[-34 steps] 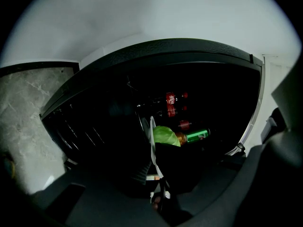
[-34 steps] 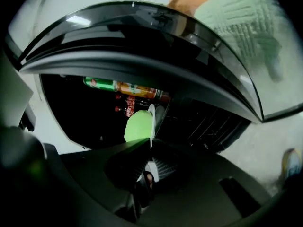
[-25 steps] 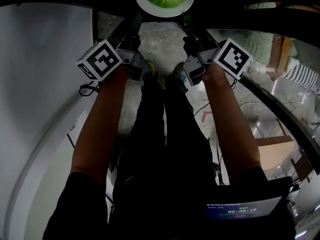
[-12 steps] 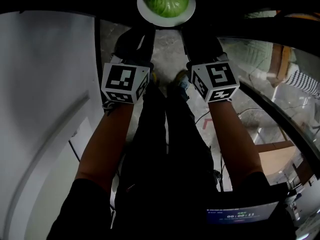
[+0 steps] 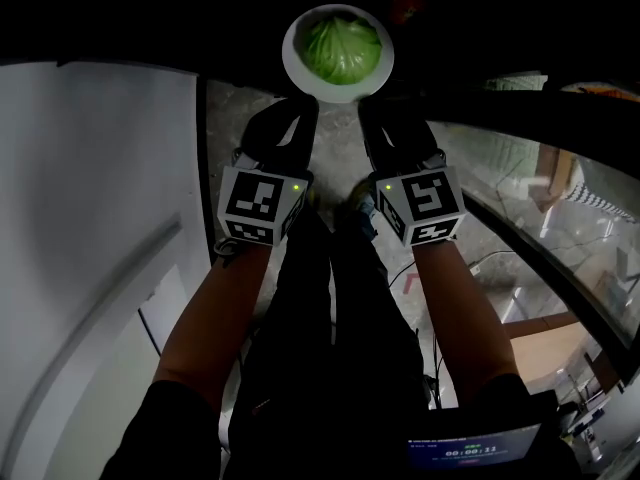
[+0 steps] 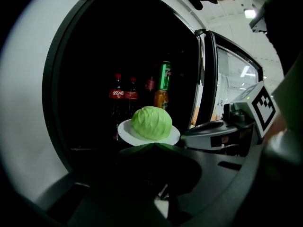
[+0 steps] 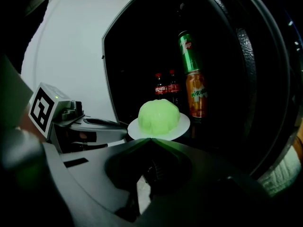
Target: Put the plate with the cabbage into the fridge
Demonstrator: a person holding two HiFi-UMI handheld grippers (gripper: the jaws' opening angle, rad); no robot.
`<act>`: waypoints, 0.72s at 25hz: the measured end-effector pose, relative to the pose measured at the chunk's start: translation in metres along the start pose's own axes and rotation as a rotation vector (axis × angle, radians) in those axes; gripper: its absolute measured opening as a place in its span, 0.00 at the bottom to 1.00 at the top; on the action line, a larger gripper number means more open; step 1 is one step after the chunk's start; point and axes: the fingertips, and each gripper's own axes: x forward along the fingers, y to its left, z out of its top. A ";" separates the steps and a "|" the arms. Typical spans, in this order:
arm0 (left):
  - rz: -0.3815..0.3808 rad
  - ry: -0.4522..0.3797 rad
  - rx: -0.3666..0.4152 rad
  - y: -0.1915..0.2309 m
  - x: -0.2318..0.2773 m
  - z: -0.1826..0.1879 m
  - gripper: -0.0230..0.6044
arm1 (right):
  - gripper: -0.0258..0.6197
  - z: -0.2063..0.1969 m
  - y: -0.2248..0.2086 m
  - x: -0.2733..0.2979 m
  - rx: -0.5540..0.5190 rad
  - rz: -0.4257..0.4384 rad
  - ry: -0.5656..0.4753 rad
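A white plate (image 5: 296,70) carries a round green cabbage (image 5: 343,50), and I hold it out in front of me at the dark fridge opening. My left gripper (image 5: 303,106) is shut on the plate's near left rim and my right gripper (image 5: 376,110) on its near right rim. In the left gripper view the cabbage (image 6: 151,122) sits on the plate (image 6: 124,131) just beyond the shut left gripper (image 6: 154,144). The right gripper view shows the cabbage (image 7: 158,117), the plate (image 7: 184,123) and the right gripper (image 7: 151,140) the same way.
Inside the fridge stand two cola bottles (image 6: 123,95), a green can (image 7: 188,46) and an orange drink (image 7: 196,95) behind the plate. The white fridge door (image 5: 90,228) is on my left, a glass door (image 6: 232,89) on my right. My legs and the floor are below.
Both grippers have reached forward together, carrying the plate and cabbage away from me toward the fridge interior. Their marker cubes have drawn closer together.
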 end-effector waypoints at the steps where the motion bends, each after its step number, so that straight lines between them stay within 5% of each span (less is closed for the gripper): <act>1: 0.001 0.001 -0.001 0.001 0.000 0.001 0.04 | 0.05 0.001 0.000 0.001 -0.002 0.001 -0.005; 18: 0.009 -0.036 -0.024 -0.001 0.008 0.000 0.04 | 0.05 0.000 -0.003 0.008 0.003 0.009 -0.033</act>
